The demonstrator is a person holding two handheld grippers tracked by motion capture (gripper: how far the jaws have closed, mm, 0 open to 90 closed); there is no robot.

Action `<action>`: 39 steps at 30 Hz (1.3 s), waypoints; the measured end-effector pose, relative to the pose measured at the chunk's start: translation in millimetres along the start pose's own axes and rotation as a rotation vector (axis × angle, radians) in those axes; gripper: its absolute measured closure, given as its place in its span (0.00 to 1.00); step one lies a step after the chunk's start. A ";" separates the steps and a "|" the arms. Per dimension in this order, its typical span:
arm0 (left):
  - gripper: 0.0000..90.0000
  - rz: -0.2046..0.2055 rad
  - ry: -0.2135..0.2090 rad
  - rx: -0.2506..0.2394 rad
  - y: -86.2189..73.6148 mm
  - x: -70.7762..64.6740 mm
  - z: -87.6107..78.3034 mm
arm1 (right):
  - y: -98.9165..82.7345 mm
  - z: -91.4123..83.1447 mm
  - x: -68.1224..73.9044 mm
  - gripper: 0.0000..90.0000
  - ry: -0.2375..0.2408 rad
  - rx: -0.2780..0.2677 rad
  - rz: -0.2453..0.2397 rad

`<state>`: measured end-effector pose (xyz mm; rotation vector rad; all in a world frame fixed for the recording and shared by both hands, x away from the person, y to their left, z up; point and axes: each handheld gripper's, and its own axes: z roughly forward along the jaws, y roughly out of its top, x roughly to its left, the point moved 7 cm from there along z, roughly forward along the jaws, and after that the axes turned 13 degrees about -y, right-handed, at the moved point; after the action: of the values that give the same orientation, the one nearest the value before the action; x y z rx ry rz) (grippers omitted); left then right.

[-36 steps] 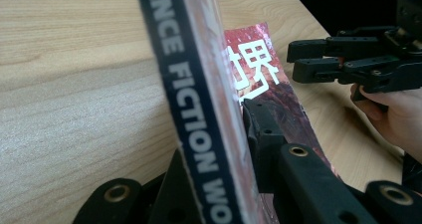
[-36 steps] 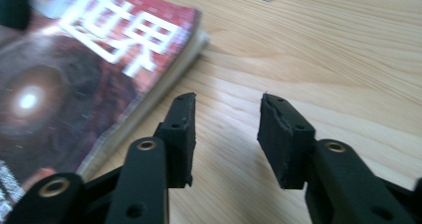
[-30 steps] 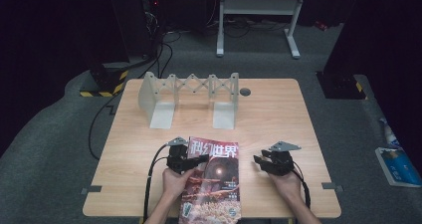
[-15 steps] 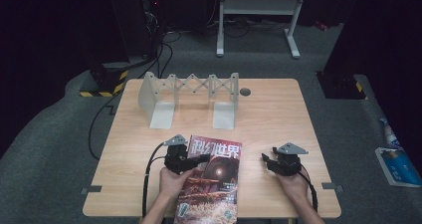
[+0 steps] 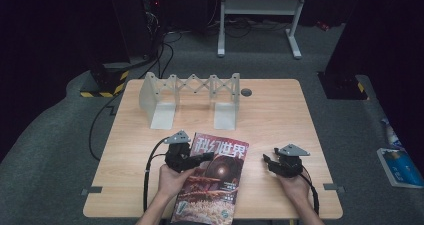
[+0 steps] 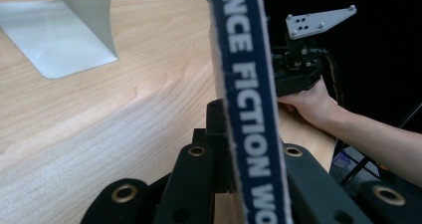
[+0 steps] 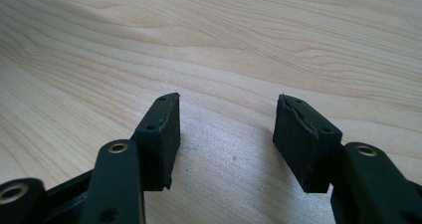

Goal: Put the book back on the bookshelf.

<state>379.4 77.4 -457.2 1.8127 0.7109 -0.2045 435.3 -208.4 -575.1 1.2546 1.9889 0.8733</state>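
While L gripper point(image 5: 200, 157) pinches the magazine point(image 5: 215, 185) by its spine, R gripper point(image 5: 267, 161) idles.
R jaws spread w/ nothing between, over bare table point(image 5: 280, 110); magazine's left edge tilted up.

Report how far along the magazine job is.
Done: the left gripper has clamped the spine of the red-covered magazine. In hand: the magazine is lifted at that edge. Left: the grey metal expanding rack holds nothing, likely its destination. The right gripper is open over bare wooden table.
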 end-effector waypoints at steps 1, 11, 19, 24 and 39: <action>0.93 0.006 0.001 0.001 1.6 -1.1 -0.1 | 0.0 0.0 -0.2 0.49 -0.001 -0.001 -0.002; 0.93 0.058 0.035 0.038 22.4 -7.3 -9.5 | -0.5 -0.6 -0.3 0.49 0.000 0.003 0.002; 0.93 0.076 0.096 0.045 41.1 -2.1 -27.9 | -0.5 -0.8 -0.6 0.49 0.001 0.004 0.000; 0.93 0.091 0.148 0.066 54.6 2.9 -40.3 | -0.6 -0.9 -0.6 0.49 0.002 0.005 0.000; 0.93 0.098 0.241 0.142 81.8 15.8 -61.1 | -0.7 -1.2 -0.7 0.49 0.003 0.005 -0.002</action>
<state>425.4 122.7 -376.6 2.0244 0.7888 0.0303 434.3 -209.5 -574.9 1.2552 1.9953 0.8696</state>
